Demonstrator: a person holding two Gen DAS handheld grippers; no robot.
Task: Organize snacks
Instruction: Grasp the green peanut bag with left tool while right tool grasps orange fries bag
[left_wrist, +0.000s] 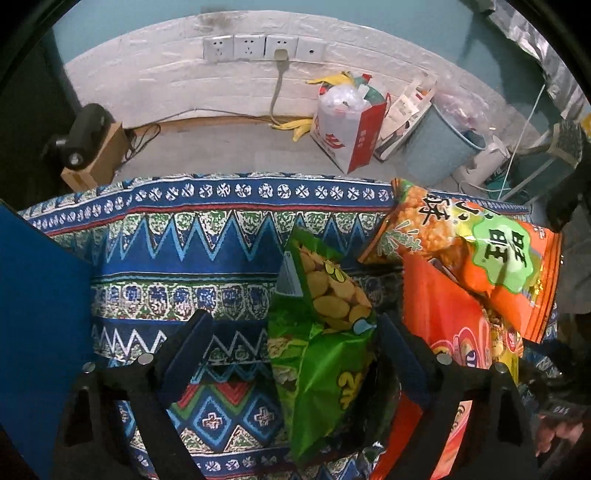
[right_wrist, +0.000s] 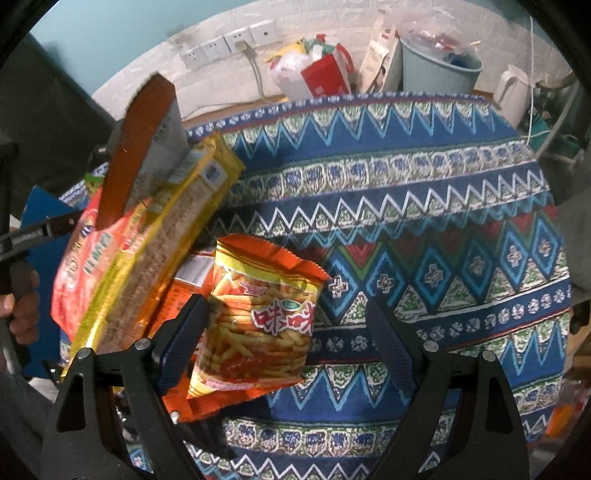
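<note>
In the left wrist view, my left gripper (left_wrist: 291, 328) is open, its fingers either side of a green snack bag (left_wrist: 321, 332) that lies on the patterned tablecloth (left_wrist: 192, 258). An orange snack bag (left_wrist: 476, 266) lies at the right, over a red-orange bag (left_wrist: 443, 317). In the right wrist view, my right gripper (right_wrist: 286, 317) is open around an orange bag of fries-like sticks (right_wrist: 258, 325); I cannot tell if the pads touch it. Left of it, a yellow packet (right_wrist: 166, 251), a red bag (right_wrist: 85, 266) and a tall brown packet (right_wrist: 136, 147) stand tilted together.
A blue panel (left_wrist: 40, 325) stands at the table's left edge. Beyond the far edge on the floor are a red-and-white shopping bag (left_wrist: 351, 129), a grey-blue bin (left_wrist: 439, 140), a white kettle (right_wrist: 511, 90) and a wooden block (left_wrist: 96, 158). Wall sockets (left_wrist: 258, 46) are on the white brick wall.
</note>
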